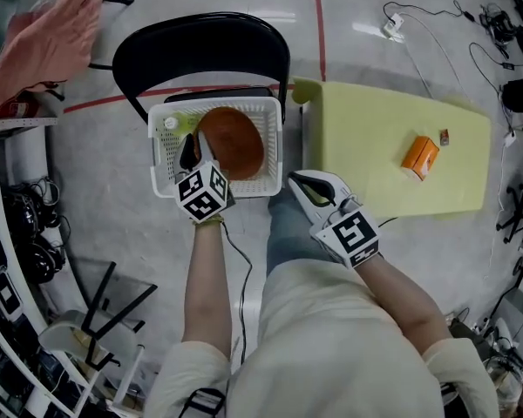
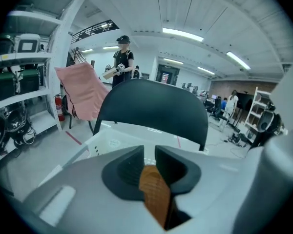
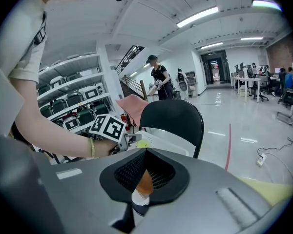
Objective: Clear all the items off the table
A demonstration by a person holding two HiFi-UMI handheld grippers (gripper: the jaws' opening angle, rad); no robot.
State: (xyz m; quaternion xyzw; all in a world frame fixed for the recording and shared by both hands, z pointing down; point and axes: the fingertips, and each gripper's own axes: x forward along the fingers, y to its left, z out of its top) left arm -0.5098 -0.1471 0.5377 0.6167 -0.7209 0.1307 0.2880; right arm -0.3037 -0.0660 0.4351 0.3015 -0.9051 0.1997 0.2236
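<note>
Head view: left gripper (image 1: 190,153) at white basket's (image 1: 216,103) 7 o'clock, brown disc (image 1: 233,142) inside; orange box (image 1: 420,157) on surface (image 1: 366,146), 3 o'clock | Left gripper view: jaws clamp brown disc | Right gripper view: right gripper (image 3: 146,152) jaws pinch orange-and-white piece (image 3: 144,182).

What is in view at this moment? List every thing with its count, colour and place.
Round orange-brown disc: one, orange-brown, in the basket, gripped at its edge.
White plastic basket: one, white, on the chair seat.
Black chair: one, black, left of the table.
Yellow-green table: one, yellow-green, right of centre.
Orange carton: one, orange, on the table's right part.
Small dark item: one, beside the carton, too small to identify.
Small orange-and-white item: one, between the right gripper's jaws.
Pink cloth: one, pink, top left.
Left gripper: shut on the disc.
Right gripper: shut on the small orange-and-white item.
</note>
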